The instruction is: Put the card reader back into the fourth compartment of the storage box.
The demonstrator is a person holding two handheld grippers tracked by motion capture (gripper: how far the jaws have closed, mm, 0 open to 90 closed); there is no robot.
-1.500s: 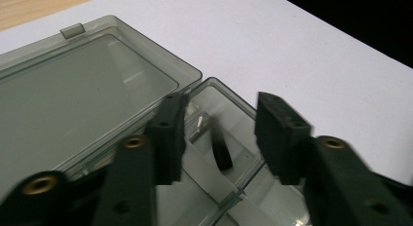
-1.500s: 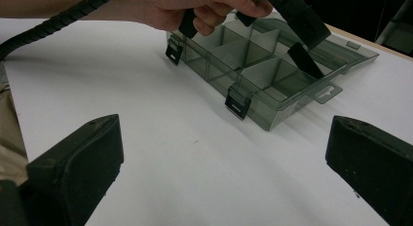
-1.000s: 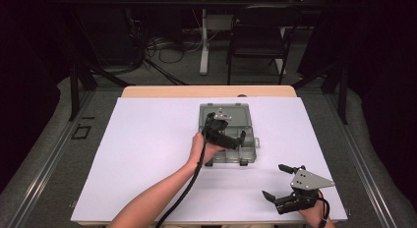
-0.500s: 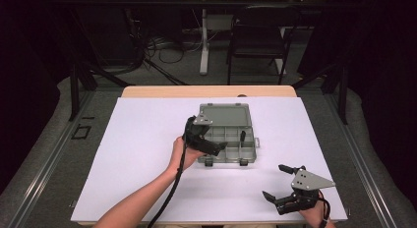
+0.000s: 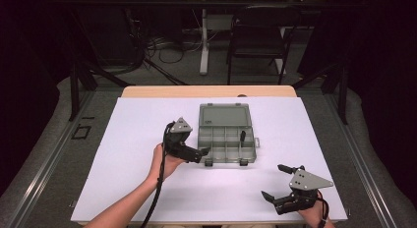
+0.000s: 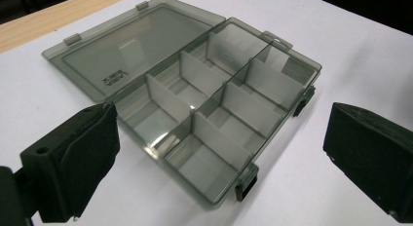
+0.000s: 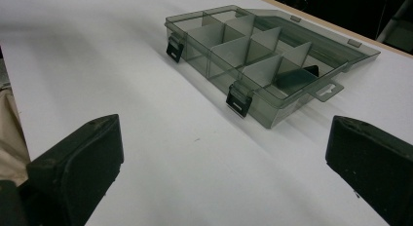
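We hold the left gripper point(image 5: 202, 153) beside the open box point(image 5: 226, 134), jaws just spread, nothing between; right gripper point(image 5: 278, 181) jaws apart

The table point(image 5: 147, 188) was a wood top mostly covered by a white sheet point(image 5: 123, 139), with a bare wooden strip showing along the far edge, and sitting right on the sheet around the middle was a smoky grey compartment box point(image 5: 226, 134), lid flipped open toward the far side.
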